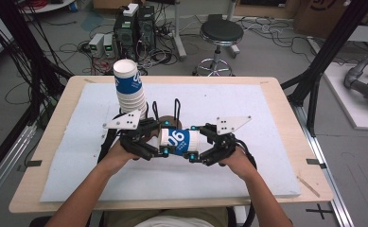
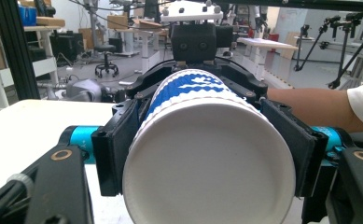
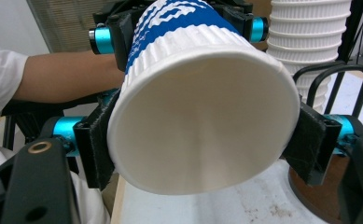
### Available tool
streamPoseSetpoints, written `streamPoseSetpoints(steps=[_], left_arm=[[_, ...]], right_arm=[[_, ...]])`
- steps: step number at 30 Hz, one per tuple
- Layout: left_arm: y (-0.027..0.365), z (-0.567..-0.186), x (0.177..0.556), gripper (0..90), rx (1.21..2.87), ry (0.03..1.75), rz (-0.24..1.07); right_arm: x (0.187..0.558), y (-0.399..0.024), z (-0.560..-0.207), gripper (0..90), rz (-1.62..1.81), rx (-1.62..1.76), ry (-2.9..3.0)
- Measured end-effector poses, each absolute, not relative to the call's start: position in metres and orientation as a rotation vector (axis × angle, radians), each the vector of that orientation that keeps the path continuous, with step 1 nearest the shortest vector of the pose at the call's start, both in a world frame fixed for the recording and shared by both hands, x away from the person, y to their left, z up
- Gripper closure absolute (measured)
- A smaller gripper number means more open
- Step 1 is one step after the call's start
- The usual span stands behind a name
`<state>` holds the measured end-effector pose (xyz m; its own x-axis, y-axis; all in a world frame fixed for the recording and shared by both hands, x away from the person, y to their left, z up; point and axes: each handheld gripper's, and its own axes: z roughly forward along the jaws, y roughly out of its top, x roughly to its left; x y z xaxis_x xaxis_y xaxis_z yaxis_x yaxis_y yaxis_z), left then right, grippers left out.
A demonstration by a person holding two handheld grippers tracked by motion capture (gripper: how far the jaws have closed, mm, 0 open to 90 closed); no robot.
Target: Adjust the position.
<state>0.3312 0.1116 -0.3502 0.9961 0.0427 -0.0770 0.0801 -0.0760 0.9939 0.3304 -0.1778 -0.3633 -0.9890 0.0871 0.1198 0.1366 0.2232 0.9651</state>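
Note:
A white paper cup (image 1: 179, 140) with a blue band lies on its side above the table's middle, held between both grippers. My left gripper (image 1: 163, 140) is shut on its base end; in the left gripper view the pads (image 2: 118, 149) press both sides of the cup (image 2: 207, 163), whose recessed bottom faces the camera. My right gripper (image 1: 194, 143) is shut on the rim end. In the right gripper view its pads (image 3: 97, 144) squeeze the cup (image 3: 202, 116) at its mouth, and the hollow inside faces the camera.
A tall stack of matching cups (image 1: 129, 87) stands behind the left gripper, next to a black wire holder (image 1: 165, 113) on a brown round base (image 3: 317, 200). A white mat (image 1: 248, 156) covers the wooden table (image 1: 58, 142). A stool (image 1: 221, 35) and computers (image 1: 133, 29) sit on the floor beyond.

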Motion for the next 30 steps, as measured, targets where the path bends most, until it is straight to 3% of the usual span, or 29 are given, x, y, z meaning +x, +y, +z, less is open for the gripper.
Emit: streamPoseSetpoints(steps=[2,3,5,30], left_arm=[[0.112,-0.35,0.331,28.5,1.665,0.105,-0.023],[0.111,-0.351,0.331,21.4,1.683,0.121,-0.015],[0.111,-0.352,0.331,18.3,1.721,0.142,-0.009],[0.113,-0.354,0.331,17.5,1.843,0.161,0.031]], right_arm=[[0.33,-0.178,-0.363,23.2,-1.91,-0.227,-2.441],[0.331,-0.18,-0.362,23.2,-1.907,-0.237,-2.446],[0.332,-0.183,-0.359,23.2,-1.904,-0.25,-2.466],[0.337,-0.191,-0.32,22.6,-1.576,-0.196,-2.777]])
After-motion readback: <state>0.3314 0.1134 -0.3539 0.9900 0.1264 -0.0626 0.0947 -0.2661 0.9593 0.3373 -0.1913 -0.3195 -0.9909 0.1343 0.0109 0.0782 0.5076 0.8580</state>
